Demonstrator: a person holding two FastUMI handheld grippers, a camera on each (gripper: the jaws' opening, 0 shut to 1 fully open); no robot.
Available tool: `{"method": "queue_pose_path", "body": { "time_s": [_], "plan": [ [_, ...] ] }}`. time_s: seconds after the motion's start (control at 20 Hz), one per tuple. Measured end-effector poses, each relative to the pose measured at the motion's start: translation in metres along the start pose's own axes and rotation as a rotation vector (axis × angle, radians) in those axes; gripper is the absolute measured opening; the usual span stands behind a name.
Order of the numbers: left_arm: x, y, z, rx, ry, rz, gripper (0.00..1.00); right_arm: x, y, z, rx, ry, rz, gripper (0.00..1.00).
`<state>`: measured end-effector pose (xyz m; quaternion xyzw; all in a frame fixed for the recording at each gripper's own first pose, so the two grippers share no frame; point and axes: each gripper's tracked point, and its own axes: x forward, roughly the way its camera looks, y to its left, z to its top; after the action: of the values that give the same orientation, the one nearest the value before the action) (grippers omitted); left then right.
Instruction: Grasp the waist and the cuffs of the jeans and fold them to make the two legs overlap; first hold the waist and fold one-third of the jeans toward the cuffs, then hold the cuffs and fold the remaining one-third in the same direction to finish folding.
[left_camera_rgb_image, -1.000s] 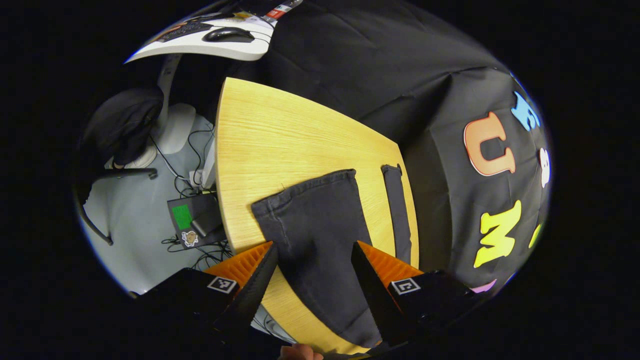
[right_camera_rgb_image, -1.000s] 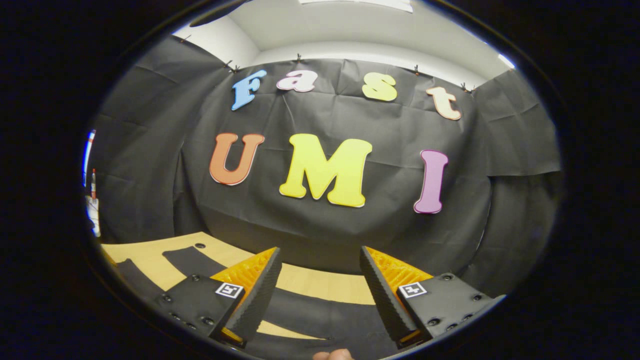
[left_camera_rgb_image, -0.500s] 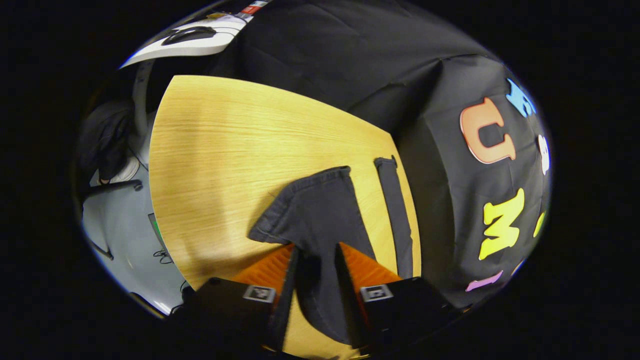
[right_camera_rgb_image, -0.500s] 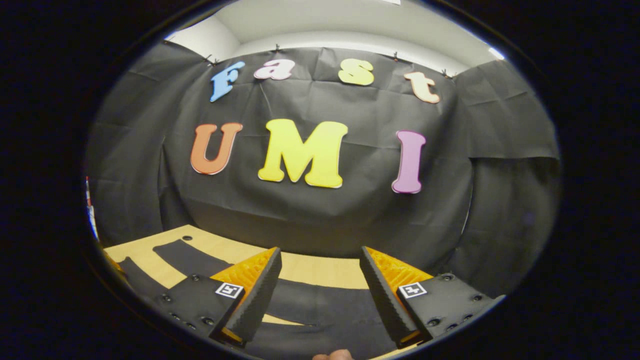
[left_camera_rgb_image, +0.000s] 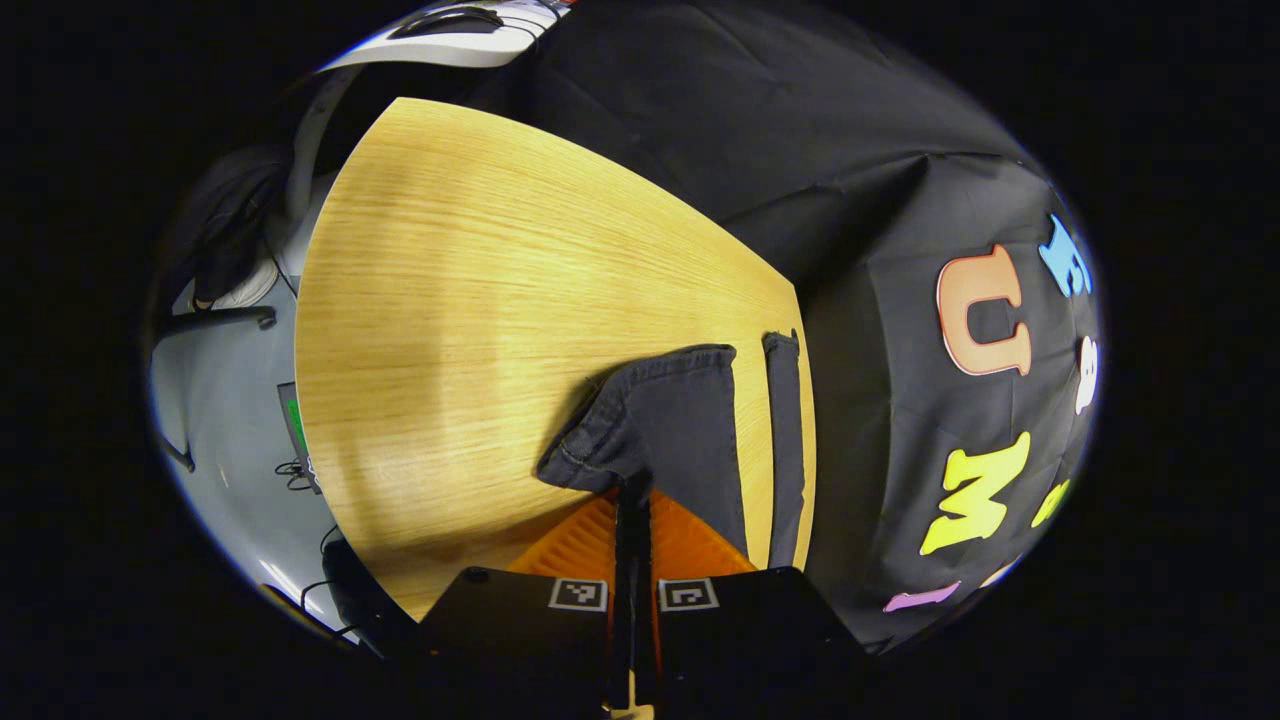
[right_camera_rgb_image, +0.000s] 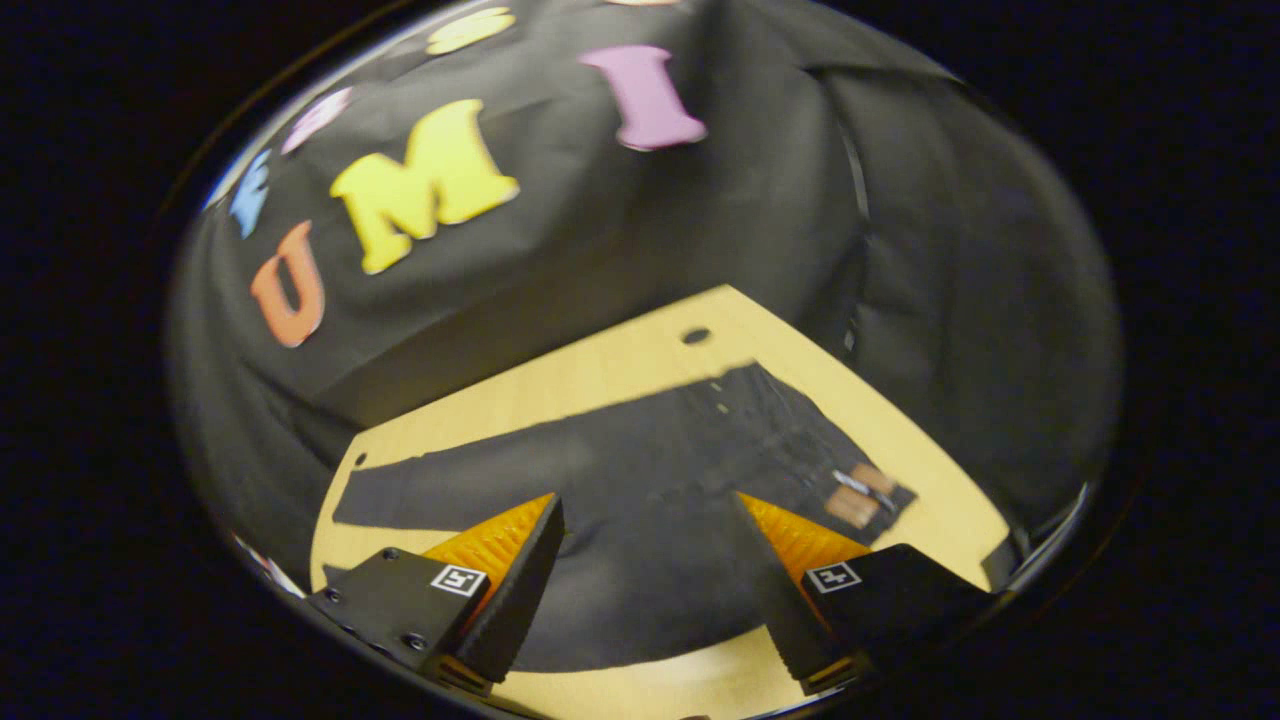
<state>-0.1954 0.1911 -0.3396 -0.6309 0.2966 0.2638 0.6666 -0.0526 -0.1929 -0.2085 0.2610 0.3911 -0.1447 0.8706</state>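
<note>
Wood-grain table (left_camera_rgb_image: 450, 330) carries the dark jeans (right_camera_rgb_image: 650, 470), laid flat across the pale top inside the black-draped booth.

Jeans: in the right gripper view they are spread lengthwise, waist (right_camera_rgb_image: 800, 430) toward the right end with a small tan patch (right_camera_rgb_image: 860, 495) by the waistband, one leg (right_camera_rgb_image: 450, 480) stretching off to the left. The frame is motion-blurred; stitching and buttons are hard to make out. In the left gripper view two leg ends are seen: the nearer cuff (left_camera_rgb_image: 660, 400) is bunched and raised off the table, the farther cuff (left_camera_rgb_image: 783, 420) lies flat along the table's far edge, apart from the first.

Left gripper (left_camera_rgb_image: 633, 500): jaws are drawn together with the nearer cuff's cloth pinched between them. The fabric below the pinch is hidden behind the gripper body.

Right gripper (right_camera_rgb_image: 650, 530): jaws are spread wide above the middle of the jeans; whether the tips touch the cloth cannot be told. The near part of the jeans is partly covered by the gripper's fingers.

Surroundings: a small round hole (right_camera_rgb_image: 695, 335) is noted in the tabletop beyond the waist. Grey floor (left_camera_rgb_image: 225, 420) with cables is seen past the table's left edge, along with a white desk (left_camera_rgb_image: 450, 35), cut off at the top of the view.
</note>
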Motion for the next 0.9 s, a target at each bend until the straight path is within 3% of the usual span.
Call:
{"method": "queue_pose_path", "body": {
  "time_s": [0.2,0.25,0.3,0.4,0.55,0.6,0.75,0.8,0.9],
  "plan": [
    [0.001,0.000,0.000,0.002,0.002,0.007,0.05,0.018,-0.094,-0.036,0.254,0.132,-0.177,0.98],
    [0.001,0.000,0.000,0.011,0.001,0.012,0.05,0.028,-0.103,-0.045,0.303,0.165,-0.203,0.92],
    [0.002,0.001,0.000,0.025,0.000,0.017,0.05,0.039,-0.111,-0.053,0.348,0.191,-0.216,0.98],
    [0.002,0.000,0.000,0.034,0.000,0.025,0.05,0.050,-0.118,-0.067,0.407,0.237,-0.241,0.98],
    [0.002,-0.001,0.000,0.023,-0.004,0.031,0.05,0.055,-0.121,-0.064,0.421,0.221,-0.227,0.92],
    [0.002,0.000,0.001,0.030,-0.009,0.040,0.05,0.059,-0.118,-0.065,0.414,0.222,-0.219,0.98],
    [0.004,-0.002,0.001,0.036,-0.015,0.051,0.05,0.072,-0.111,-0.061,0.356,0.239,-0.233,0.95],
    [0.005,-0.002,0.001,0.027,-0.016,0.051,0.05,0.074,-0.120,-0.064,0.333,0.239,-0.271,0.68],
    [0.005,-0.002,0.002,0.018,-0.021,0.050,0.05,0.075,-0.120,-0.064,0.375,0.240,-0.265,0.15]
  ]
}}
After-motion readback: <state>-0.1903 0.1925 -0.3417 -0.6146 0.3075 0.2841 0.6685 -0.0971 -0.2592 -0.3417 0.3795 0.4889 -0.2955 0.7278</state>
